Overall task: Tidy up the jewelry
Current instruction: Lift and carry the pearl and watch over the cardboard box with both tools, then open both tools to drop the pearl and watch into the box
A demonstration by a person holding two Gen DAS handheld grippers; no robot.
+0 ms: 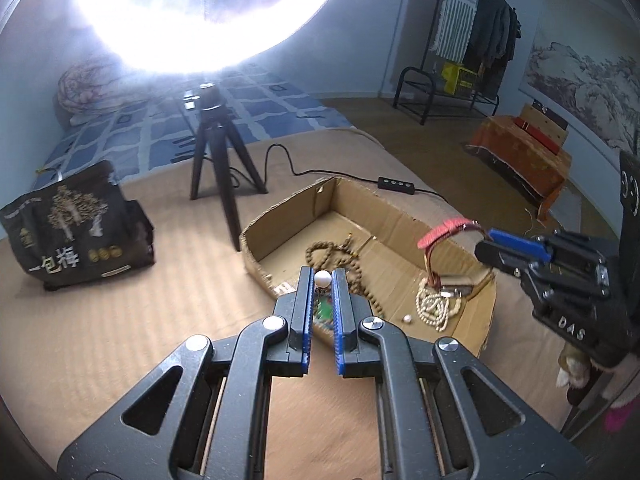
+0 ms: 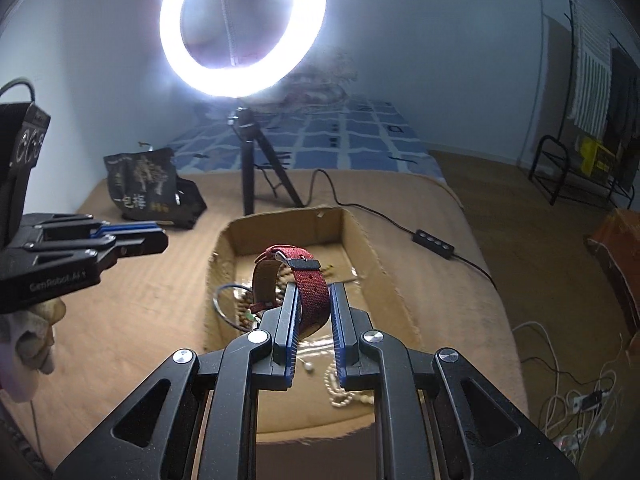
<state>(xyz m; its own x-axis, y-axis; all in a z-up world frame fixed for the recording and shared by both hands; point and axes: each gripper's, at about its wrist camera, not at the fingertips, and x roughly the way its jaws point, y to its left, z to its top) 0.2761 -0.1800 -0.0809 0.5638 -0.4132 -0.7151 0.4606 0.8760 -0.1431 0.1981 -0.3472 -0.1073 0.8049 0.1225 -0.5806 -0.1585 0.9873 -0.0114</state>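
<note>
Gripping a white pearl piece (image 1: pixel 322 279), the left gripper (image 1: pixel 322 285) is held over the near rim of the cardboard box (image 1: pixel 280 216); a red watch strap (image 2: pixel 310 292) is clamped by the right gripper (image 2: pixel 314 300) above the box's open middle, tripod (image 1: pixel 216 148) at twelve o'clock

An open, shallow cardboard box (image 1: pixel 400 220) sits on a tan bed cover, its flaps torn off. Inside lie a long strand of brown prayer beads (image 1: pixel 332 252), coiled loosely near the middle, and a heap of cream bead necklace (image 1: pixel 434 306) in one corner, with a loose pearl (image 1: pixel 407 319) just beside it. A red fabric watch strap (image 2: pixel 312 296) with a metal buckle hangs looped above the box. A white pearl pin (image 1: pixel 322 279) is held upright over the box's near wall.
</note>
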